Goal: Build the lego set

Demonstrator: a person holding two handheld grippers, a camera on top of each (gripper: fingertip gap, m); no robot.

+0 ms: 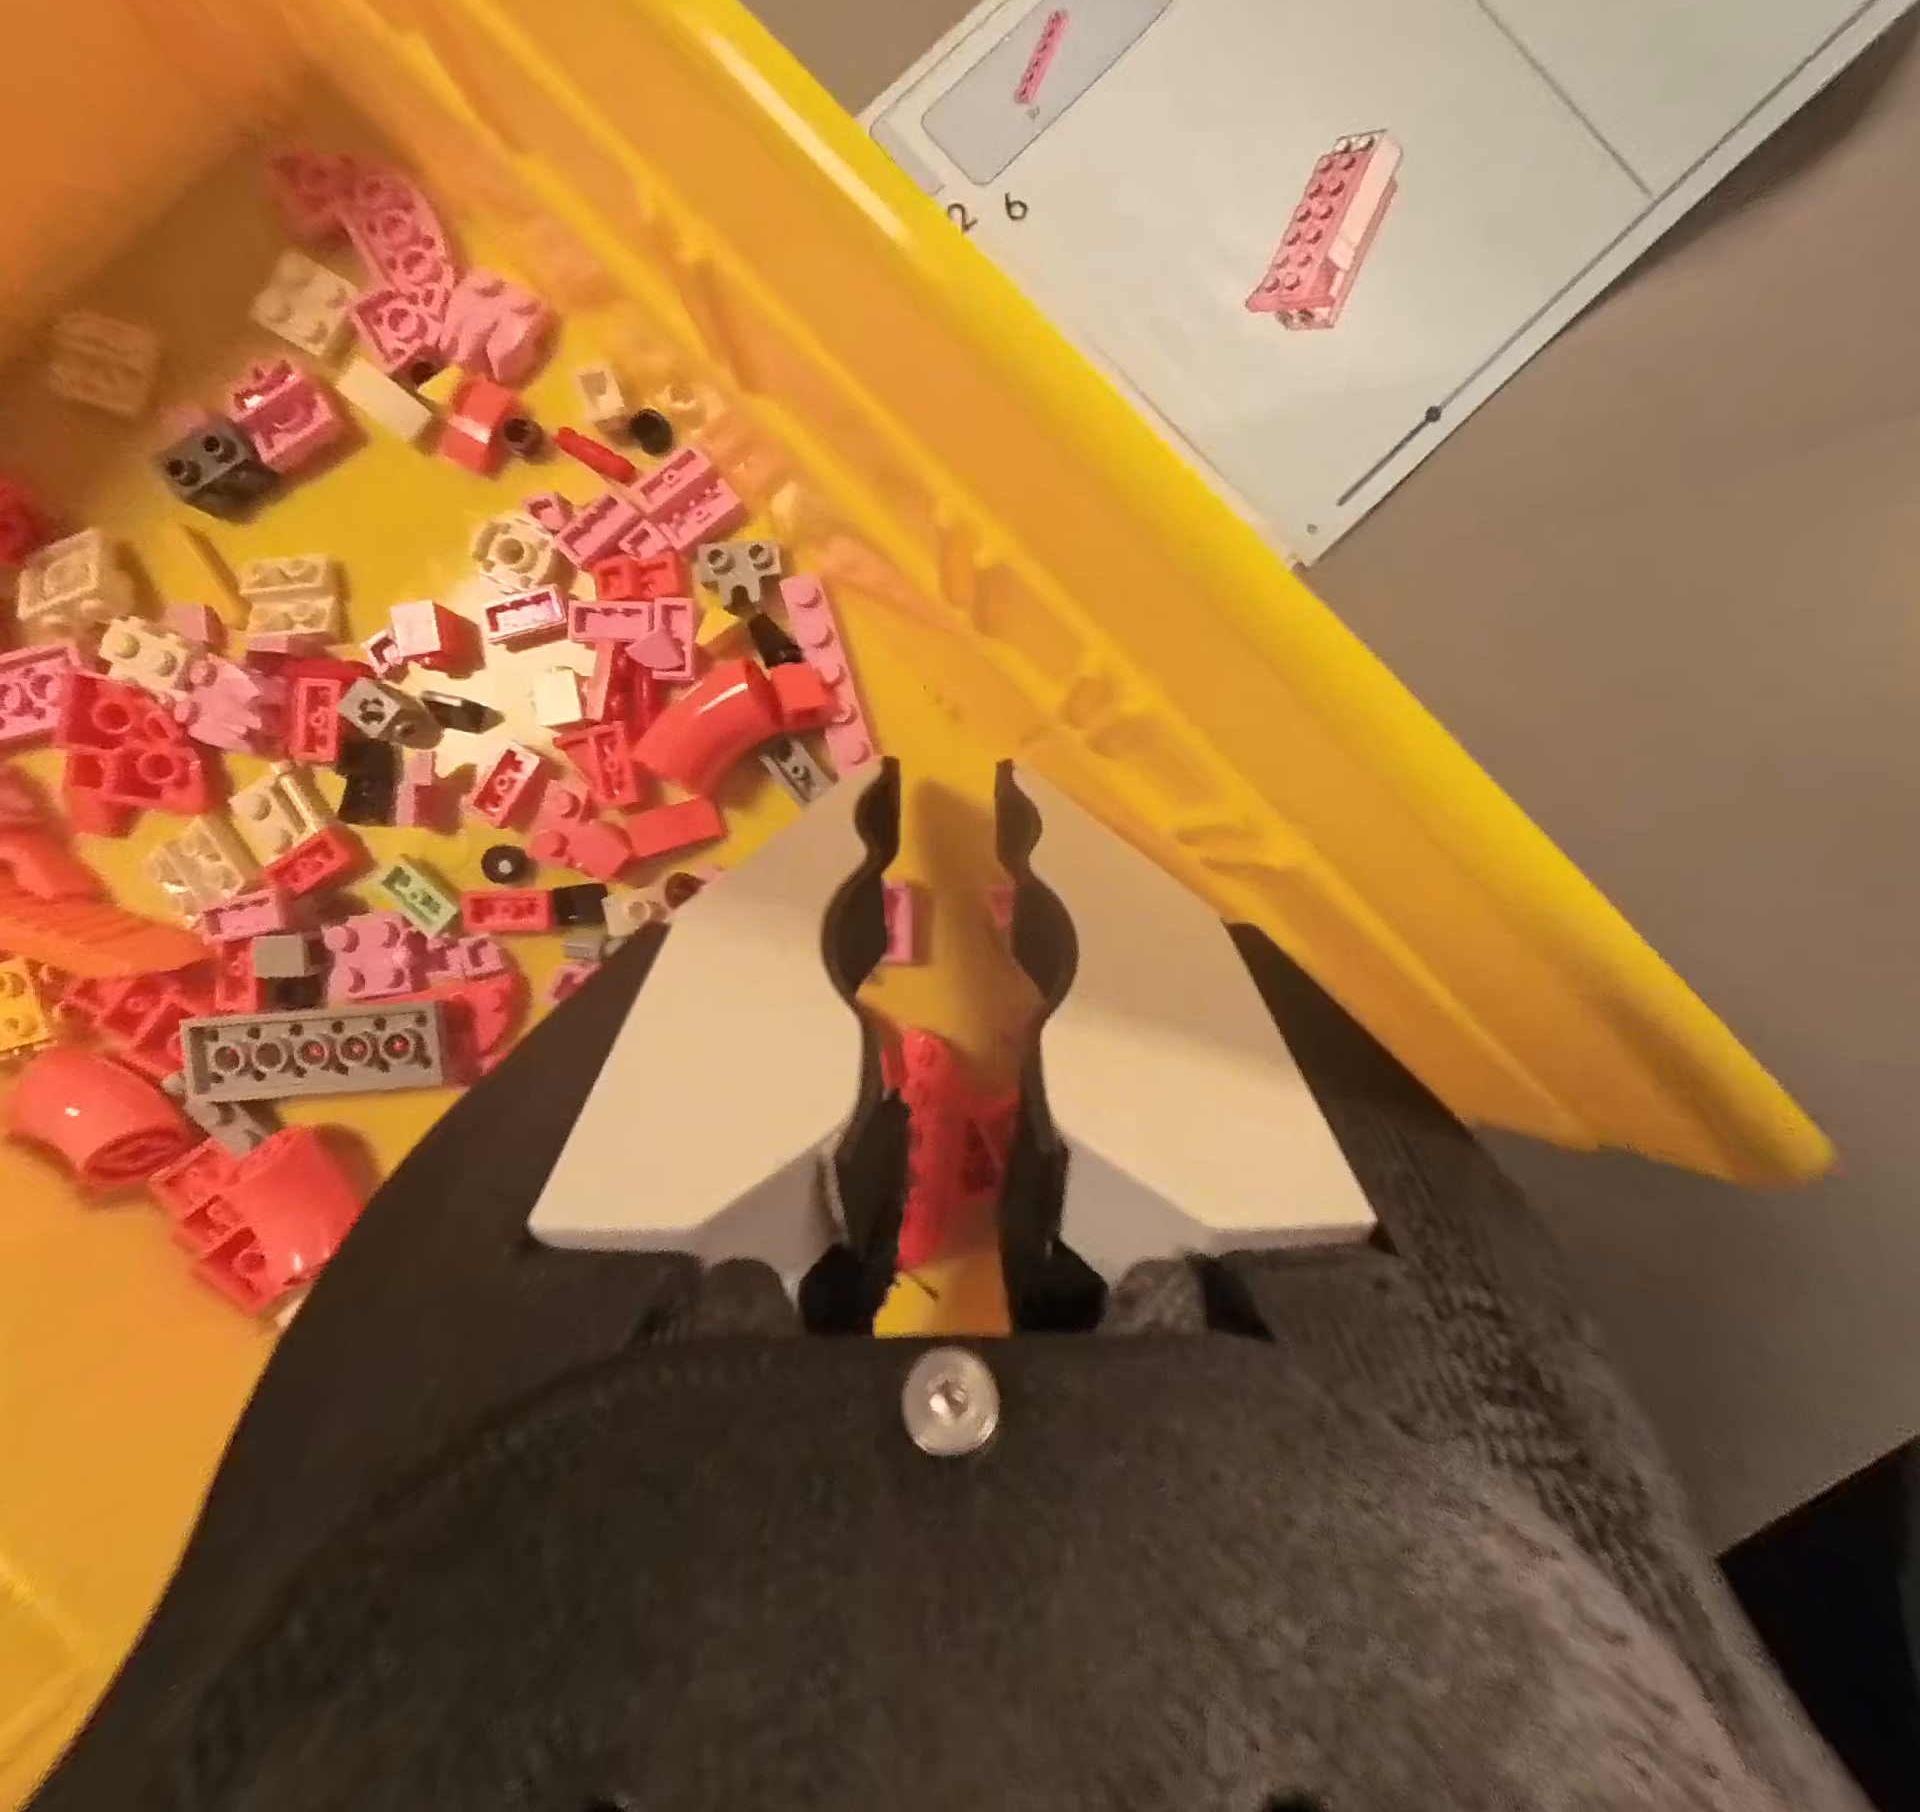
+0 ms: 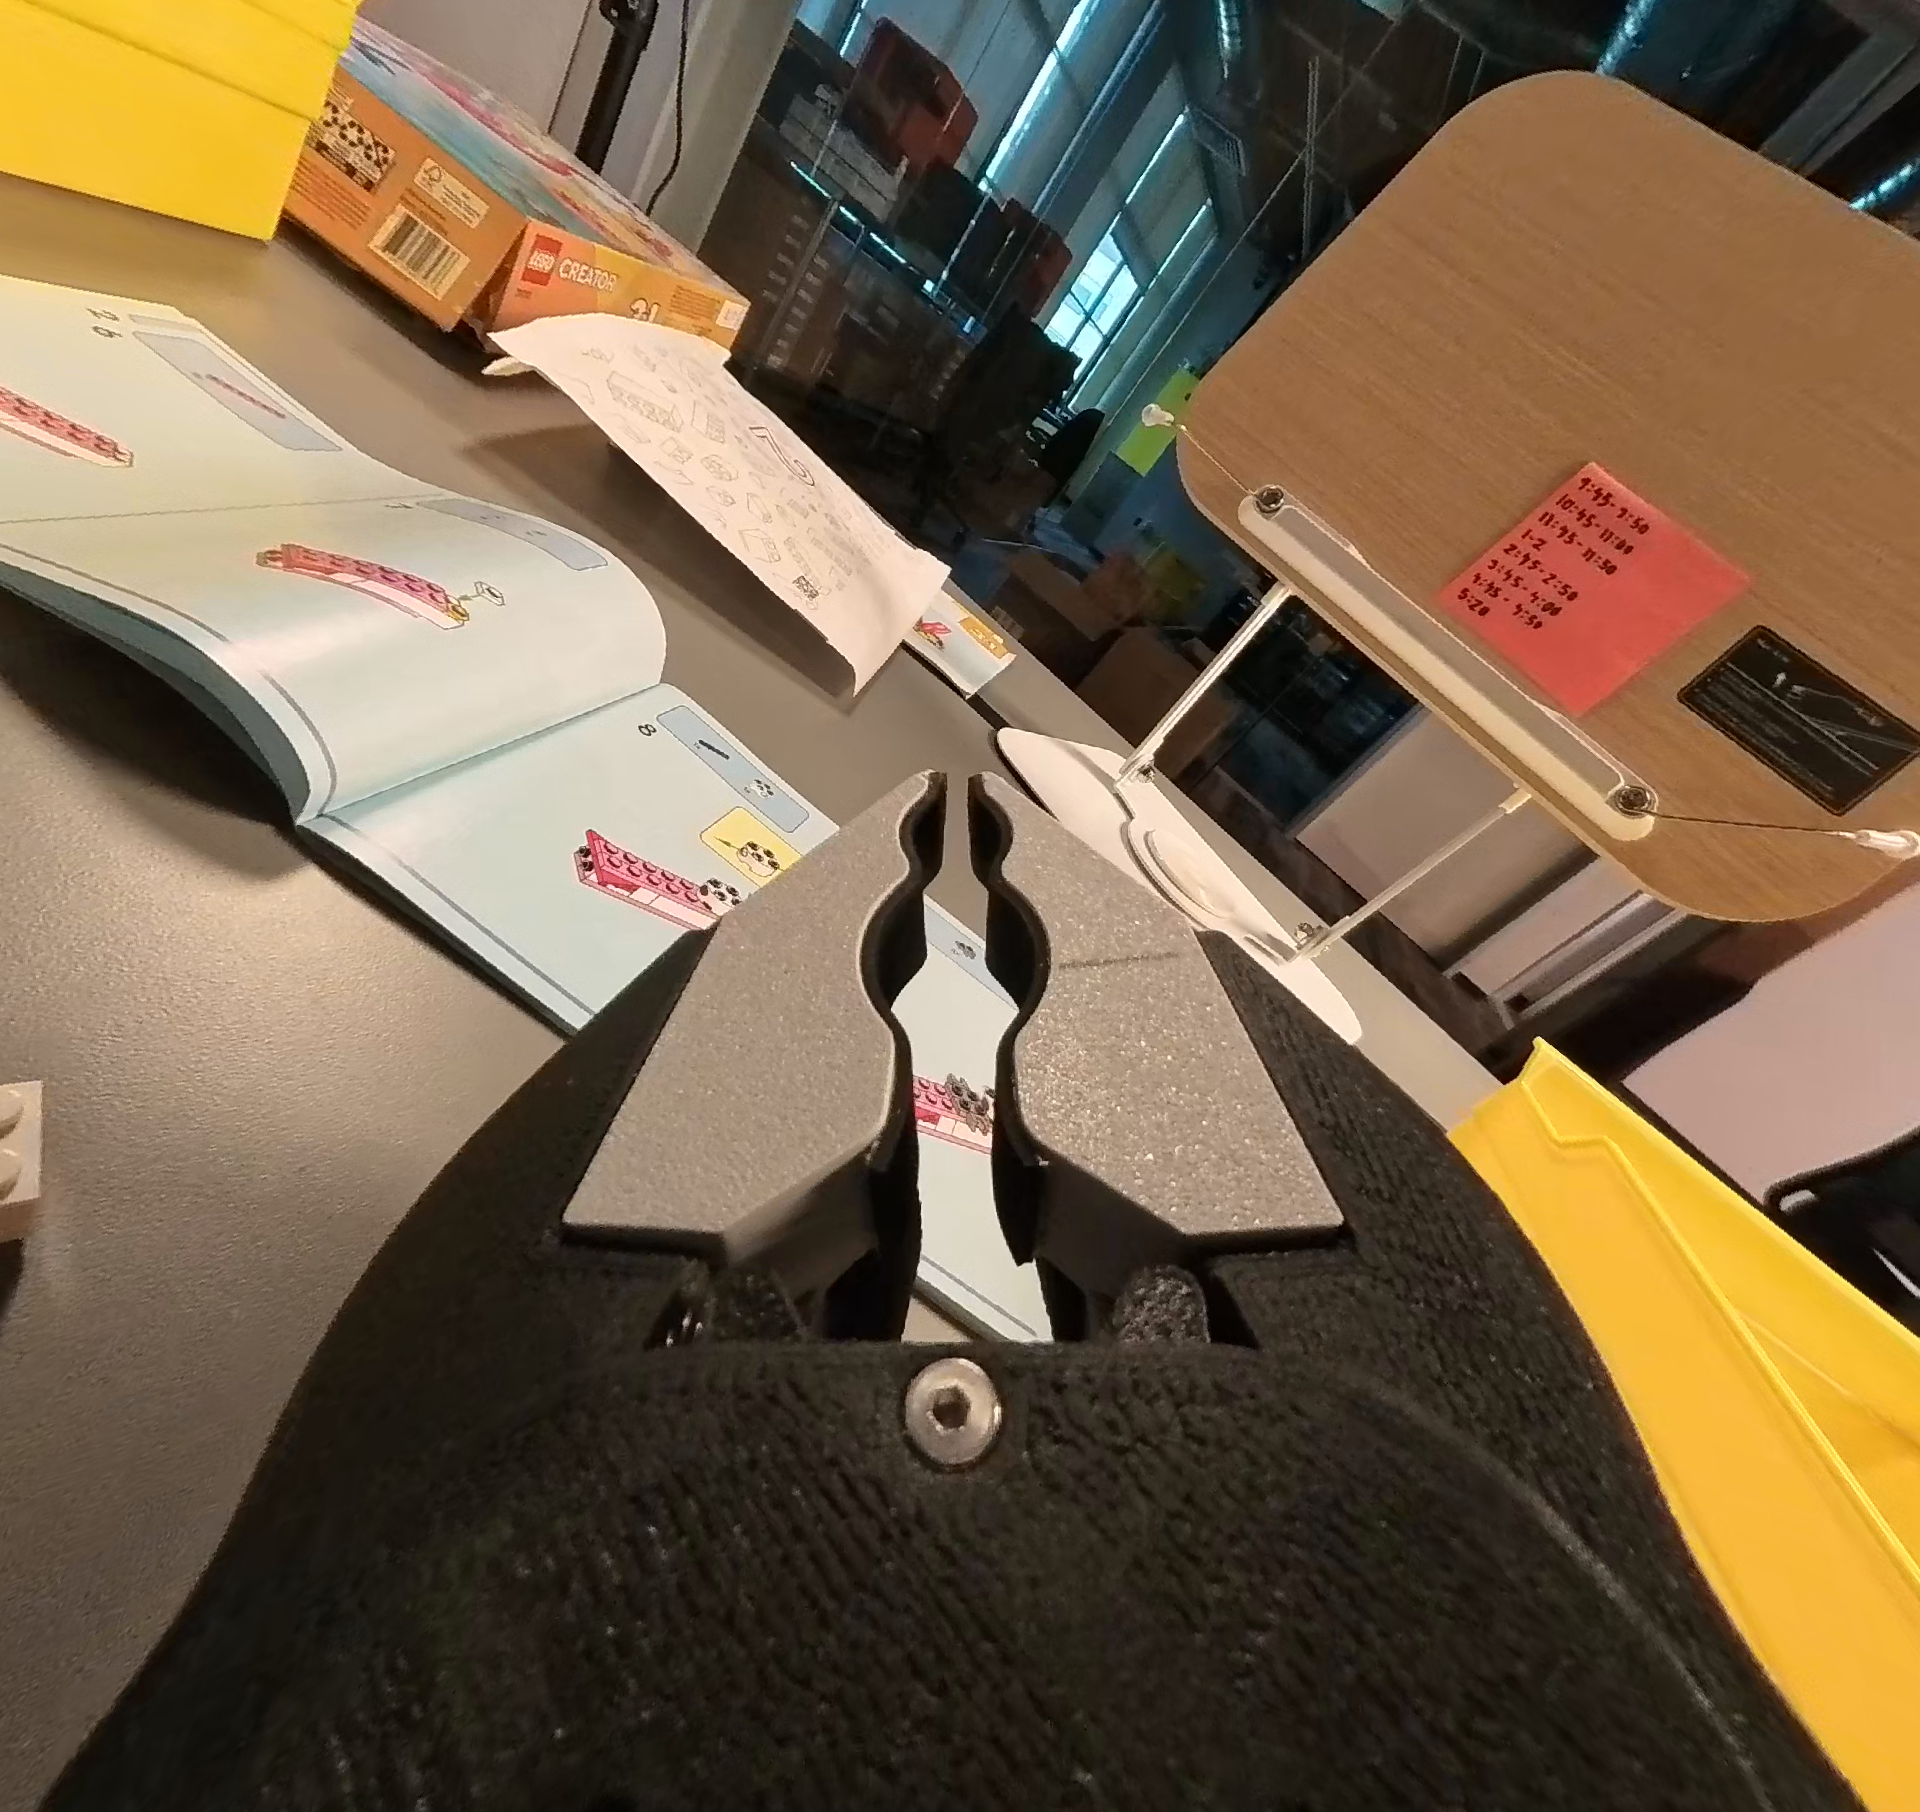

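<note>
My left gripper [image 1: 945, 775] hangs over a yellow bin [image 1: 1039, 474] that holds a heap of red, pink, cream and grey bricks [image 1: 416, 723]. Its fingertips stand slightly apart with nothing between them. Deeper between the fingers, a red studded piece [image 1: 956, 1139] fills the gap from pad to pad. My right gripper [image 2: 956, 786] is shut with nothing in it. It lies low over the grey table, pointing across an open instruction booklet [image 2: 416, 619].
The booklet also shows beside the bin in the left wrist view [image 1: 1455, 152]. In the right wrist view there are stacked yellow bins [image 2: 156, 48], an orange box [image 2: 499, 235], a white printed sheet [image 2: 748, 474], a wooden board on a stand [image 2: 1558, 412], another yellow bin [image 2: 1662, 1347] and a grey brick [image 2: 16, 1160]. My hands' fingertips stand some 35 cm from each other.
</note>
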